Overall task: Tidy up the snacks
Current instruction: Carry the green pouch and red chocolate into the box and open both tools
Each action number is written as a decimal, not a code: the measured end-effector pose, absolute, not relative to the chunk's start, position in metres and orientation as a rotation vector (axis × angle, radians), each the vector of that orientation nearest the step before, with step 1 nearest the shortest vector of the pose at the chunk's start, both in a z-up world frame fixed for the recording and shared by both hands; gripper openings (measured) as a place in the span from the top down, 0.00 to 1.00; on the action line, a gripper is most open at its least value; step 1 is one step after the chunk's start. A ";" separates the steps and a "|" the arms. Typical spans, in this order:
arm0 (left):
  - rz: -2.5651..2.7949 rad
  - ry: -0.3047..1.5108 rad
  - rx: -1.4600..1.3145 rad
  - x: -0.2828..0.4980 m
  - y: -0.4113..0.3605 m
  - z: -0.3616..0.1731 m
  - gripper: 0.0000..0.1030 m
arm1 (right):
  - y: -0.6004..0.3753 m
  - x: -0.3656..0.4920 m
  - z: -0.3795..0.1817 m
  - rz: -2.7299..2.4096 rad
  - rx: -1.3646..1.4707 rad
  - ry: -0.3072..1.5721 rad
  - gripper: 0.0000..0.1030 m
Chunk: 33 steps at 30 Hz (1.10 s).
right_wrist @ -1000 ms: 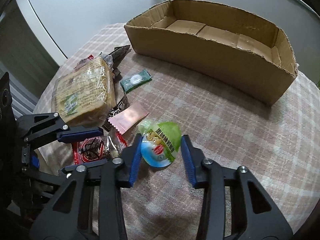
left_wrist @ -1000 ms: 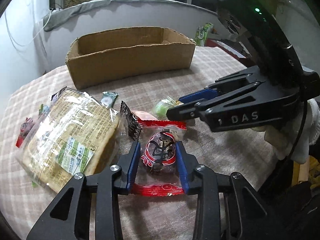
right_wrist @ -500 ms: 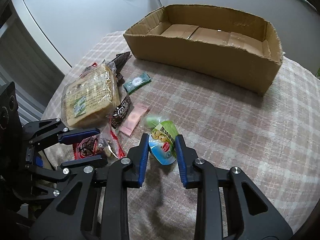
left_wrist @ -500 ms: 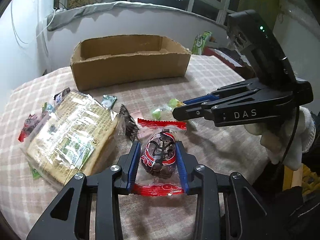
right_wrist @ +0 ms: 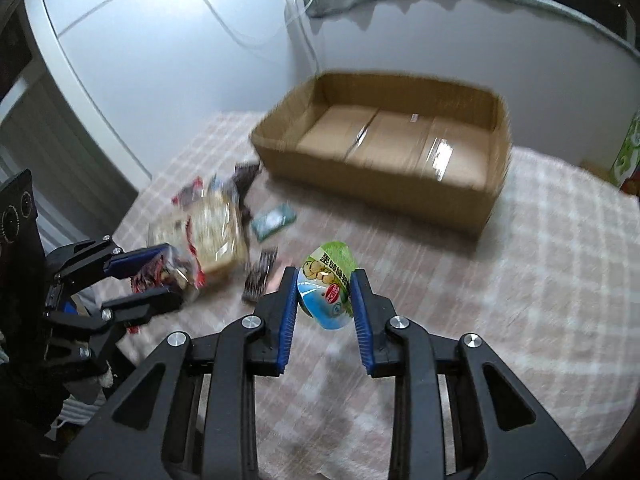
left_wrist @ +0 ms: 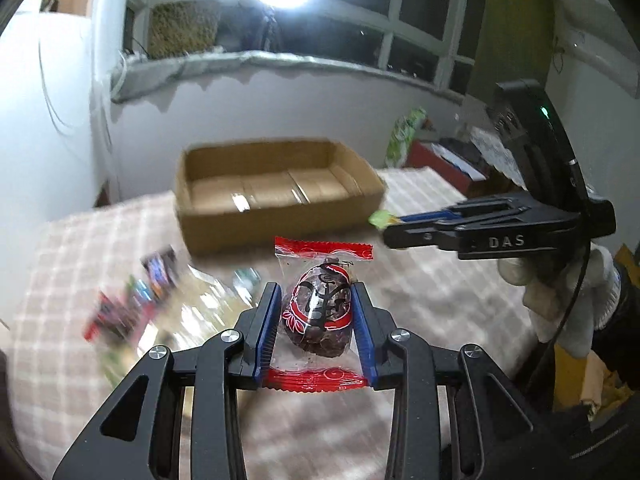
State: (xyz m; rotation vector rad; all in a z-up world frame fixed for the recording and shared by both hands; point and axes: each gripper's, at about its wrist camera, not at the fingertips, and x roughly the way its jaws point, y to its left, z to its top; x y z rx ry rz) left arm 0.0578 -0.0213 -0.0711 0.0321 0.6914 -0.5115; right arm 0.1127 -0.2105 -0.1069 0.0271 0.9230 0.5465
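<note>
My left gripper (left_wrist: pixel 316 292) is shut on a red-and-clear wrapped dark snack (left_wrist: pixel 318 316) and holds it above the checked tablecloth. My right gripper (right_wrist: pixel 325 280) is shut on a green-and-blue jelly cup (right_wrist: pixel 328 284), also lifted off the table. An empty cardboard box (left_wrist: pixel 276 192) (right_wrist: pixel 384 152) stands at the far side of the table. In the left wrist view the right gripper (left_wrist: pixel 390 224) is at the right with a green bit of its snack showing. The right wrist view has the left gripper (right_wrist: pixel 152 276) at the left.
A bagged bread loaf (right_wrist: pixel 216 232), a small teal packet (right_wrist: pixel 274 220), a dark wrapper (right_wrist: pixel 260 274) and several small sweets (left_wrist: pixel 132 304) lie blurred on the tablecloth (right_wrist: pixel 540 280) left of the box. A white-gloved hand (left_wrist: pixel 560 296) holds the right gripper.
Both grippers have risen off the table with their snacks. The right one closed onto the jelly cup. The box's inside now shows, and the loose snacks lie farther below.
</note>
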 end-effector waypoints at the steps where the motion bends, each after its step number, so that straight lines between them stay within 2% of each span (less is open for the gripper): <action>1: -0.505 0.678 0.028 0.061 -0.019 -0.065 0.68 | -0.214 0.117 -0.099 0.535 0.028 0.903 0.73; 15: -0.430 0.627 0.041 0.143 -0.010 -0.021 0.68 | -0.229 0.185 -0.050 0.410 0.016 0.777 0.73; 22: -0.417 0.692 0.072 0.192 -0.031 -0.035 0.68 | -0.225 0.233 -0.055 0.345 -0.006 0.791 0.73; 33: -0.409 0.828 0.018 0.243 -0.046 -0.073 0.68 | -0.225 0.285 -0.094 0.292 0.006 0.879 0.73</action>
